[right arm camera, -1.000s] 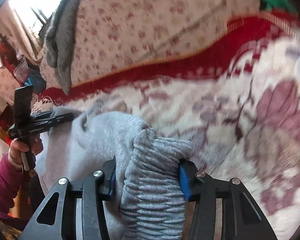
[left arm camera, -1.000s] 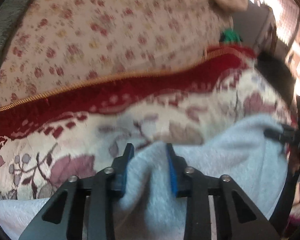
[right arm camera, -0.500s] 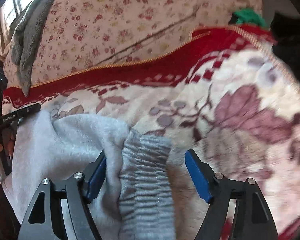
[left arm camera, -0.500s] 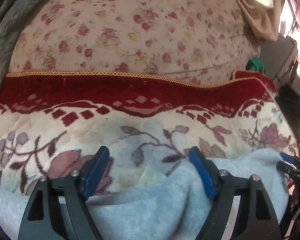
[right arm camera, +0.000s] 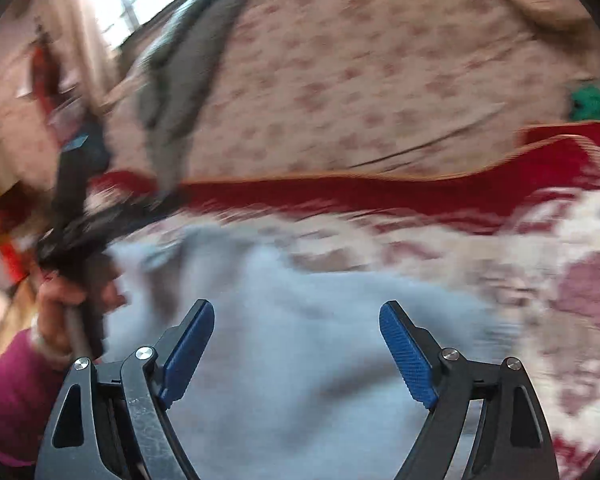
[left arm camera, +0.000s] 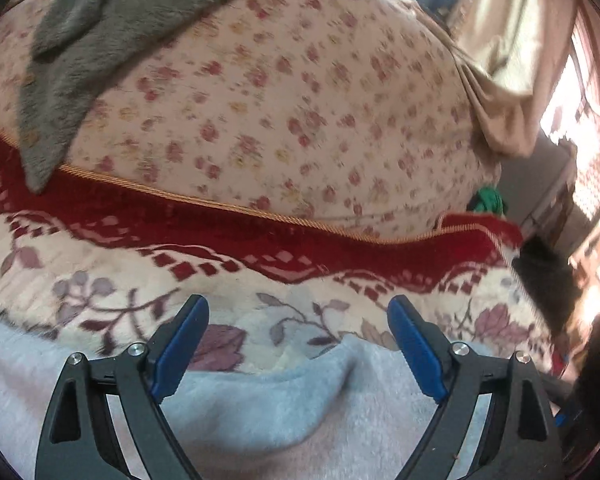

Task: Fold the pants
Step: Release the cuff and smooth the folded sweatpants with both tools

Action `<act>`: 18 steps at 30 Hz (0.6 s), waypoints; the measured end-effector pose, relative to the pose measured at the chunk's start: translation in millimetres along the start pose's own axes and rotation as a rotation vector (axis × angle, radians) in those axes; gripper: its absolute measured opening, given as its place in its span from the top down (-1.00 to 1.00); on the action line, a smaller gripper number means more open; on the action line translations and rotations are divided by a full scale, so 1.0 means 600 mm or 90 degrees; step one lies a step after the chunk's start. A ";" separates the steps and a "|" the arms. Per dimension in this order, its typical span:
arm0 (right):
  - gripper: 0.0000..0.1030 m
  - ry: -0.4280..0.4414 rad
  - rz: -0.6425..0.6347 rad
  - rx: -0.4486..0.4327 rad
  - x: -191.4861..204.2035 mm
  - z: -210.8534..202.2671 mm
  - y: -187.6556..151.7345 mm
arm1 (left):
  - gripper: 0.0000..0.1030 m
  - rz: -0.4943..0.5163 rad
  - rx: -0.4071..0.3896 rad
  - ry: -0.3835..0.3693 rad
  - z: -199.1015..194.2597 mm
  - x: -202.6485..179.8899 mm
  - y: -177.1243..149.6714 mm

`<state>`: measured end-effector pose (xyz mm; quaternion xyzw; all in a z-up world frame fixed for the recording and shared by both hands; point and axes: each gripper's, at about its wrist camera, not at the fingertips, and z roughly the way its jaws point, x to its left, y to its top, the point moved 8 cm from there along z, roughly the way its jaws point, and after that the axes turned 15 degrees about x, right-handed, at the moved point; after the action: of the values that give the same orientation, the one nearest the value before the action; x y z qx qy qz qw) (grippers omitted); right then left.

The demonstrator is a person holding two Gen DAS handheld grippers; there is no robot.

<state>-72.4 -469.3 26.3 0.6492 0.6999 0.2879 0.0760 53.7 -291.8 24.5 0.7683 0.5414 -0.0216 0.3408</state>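
Note:
The light grey pants (left arm camera: 260,412) lie on a cream and red floral blanket (left arm camera: 100,288), filling the lower part of both wrist views. My left gripper (left arm camera: 298,344) hangs over their far edge, jaws still opening, blue pads wide apart and pressing on nothing. My right gripper (right arm camera: 296,344) hovers over the pants (right arm camera: 292,340), jaws also opening, with only flat cloth below the gap. In the blurred right wrist view, a hand in a magenta sleeve (right arm camera: 68,296) holds the other gripper's handle at the left.
Behind the blanket rises a bedspread with small flowers (left arm camera: 300,112), with a grey fleece cloth (left arm camera: 80,48) draped over it. A green object (left arm camera: 488,198) sits at the blanket's far right corner. A dark item (left arm camera: 544,280) and bright furniture stand to the right.
Both grippers let go of the pants and opened wide. Both drew back and up from the cloth; the waistband that the right one held now lies flat.

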 end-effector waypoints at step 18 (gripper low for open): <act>-0.70 -0.099 -0.019 0.110 0.054 0.279 0.106 | -0.77 -0.218 0.006 0.185 -0.104 0.349 -0.180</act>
<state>58.4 -387.9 -70.8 0.6633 0.7236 0.1743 0.0781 27.8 -66.8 -65.8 0.6616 0.7074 0.0289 0.2472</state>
